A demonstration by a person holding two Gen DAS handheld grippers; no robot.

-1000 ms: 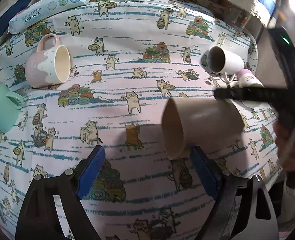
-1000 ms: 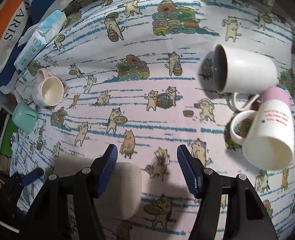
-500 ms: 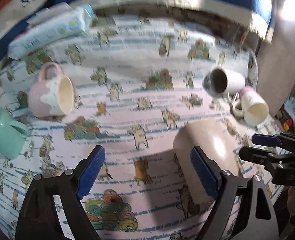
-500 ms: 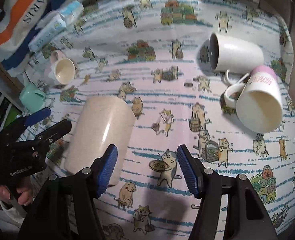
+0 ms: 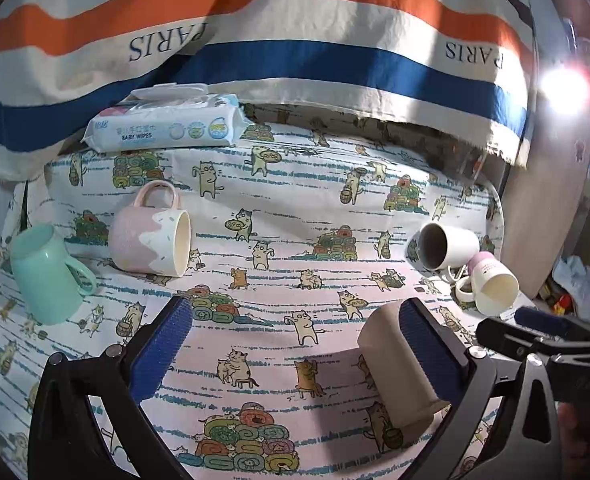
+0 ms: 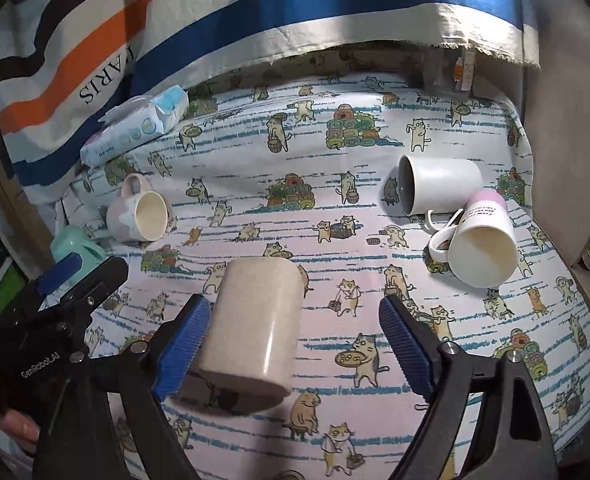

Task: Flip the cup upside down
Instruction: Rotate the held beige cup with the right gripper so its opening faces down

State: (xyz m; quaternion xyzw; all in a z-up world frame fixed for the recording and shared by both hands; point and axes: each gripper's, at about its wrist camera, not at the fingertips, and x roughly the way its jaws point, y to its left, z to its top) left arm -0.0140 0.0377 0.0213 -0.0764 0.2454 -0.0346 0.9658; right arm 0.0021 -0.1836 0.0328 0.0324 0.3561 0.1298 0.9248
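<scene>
Beige, speckled and matte, the handleless cup (image 6: 255, 328) stands mouth-down on the cat-print cloth (image 6: 335, 128), between both sets of wide-open fingers (image 5: 163, 344) (image 6: 405, 344). Glossy white mugs (image 6: 439, 184) lie toppled right; pink mug (image 5: 151, 236), mint cup (image 5: 47, 272) left.

Five cups: beige (image 6: 255, 328), mint (image 5: 45, 276), pink (image 5: 151, 240), white (image 5: 447, 246), lilac-topped (image 5: 493, 288); one wipes pack (image 5: 167, 128).

Beige speckled handleless cup (image 6: 255, 328) (image 5: 399, 364): upside down, mouth on cat-print cloth (image 6: 335, 220), near front edge.
</scene>
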